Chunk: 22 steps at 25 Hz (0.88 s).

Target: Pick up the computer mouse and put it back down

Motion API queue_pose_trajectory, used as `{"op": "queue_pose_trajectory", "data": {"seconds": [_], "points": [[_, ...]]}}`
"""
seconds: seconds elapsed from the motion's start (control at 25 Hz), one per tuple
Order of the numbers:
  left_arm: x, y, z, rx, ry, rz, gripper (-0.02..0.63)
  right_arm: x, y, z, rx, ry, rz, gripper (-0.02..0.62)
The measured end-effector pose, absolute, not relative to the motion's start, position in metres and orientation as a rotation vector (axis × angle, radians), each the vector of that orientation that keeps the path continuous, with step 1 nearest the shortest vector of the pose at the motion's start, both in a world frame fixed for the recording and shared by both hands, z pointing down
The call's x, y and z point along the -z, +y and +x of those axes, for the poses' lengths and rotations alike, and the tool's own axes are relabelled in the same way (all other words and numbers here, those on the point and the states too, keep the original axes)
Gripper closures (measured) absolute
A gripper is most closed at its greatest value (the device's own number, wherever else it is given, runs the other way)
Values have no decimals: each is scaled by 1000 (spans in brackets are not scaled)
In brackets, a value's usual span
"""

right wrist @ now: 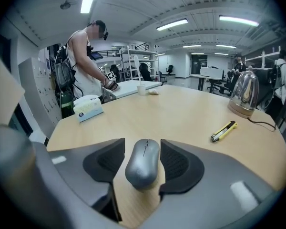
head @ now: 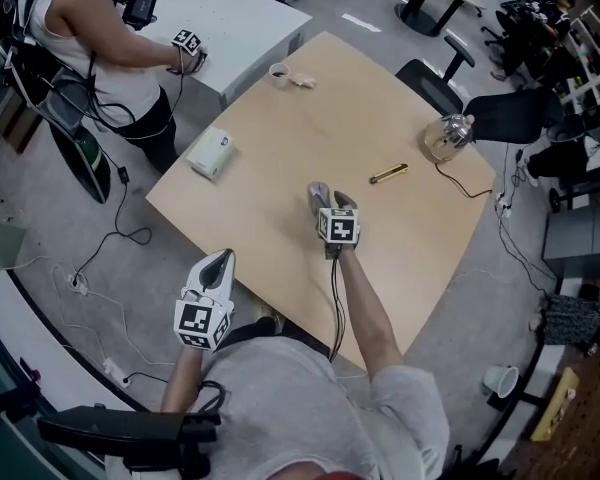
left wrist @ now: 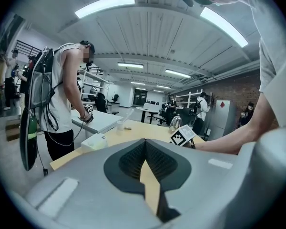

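A grey computer mouse (right wrist: 143, 163) sits lengthwise between the two dark pads of my right gripper (right wrist: 143, 143), and both pads press its sides. It hangs a little above the pale wooden table (right wrist: 181, 113). In the head view the right gripper (head: 323, 200) is over the table's near middle, with the mouse mostly hidden behind its marker cube. My left gripper (head: 220, 261) is held off the table's near left edge with its tips together and nothing in them; in the left gripper view (left wrist: 144, 142) its pads meet at the front.
On the table are a white tissue box (head: 211, 153) at the left, a yellow utility knife (head: 389, 173), a steel kettle (head: 448, 136) with its cord at the right, and a cup (head: 279, 73) at the far corner. Another person (head: 90, 28) works at a white table (head: 245, 28).
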<state>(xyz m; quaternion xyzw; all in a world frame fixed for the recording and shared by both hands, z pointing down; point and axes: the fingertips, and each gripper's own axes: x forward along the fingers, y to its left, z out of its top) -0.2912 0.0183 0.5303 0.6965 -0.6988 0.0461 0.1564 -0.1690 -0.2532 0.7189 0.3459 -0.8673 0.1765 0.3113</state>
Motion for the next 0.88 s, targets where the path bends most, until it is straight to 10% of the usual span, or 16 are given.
{"op": "queue_pose_trajectory", "data": {"seconds": [0.88], "points": [[-504, 11, -241, -98, -1934, 2144, 586, -617, -209, -112, -411, -2499, 1043, 560]]}}
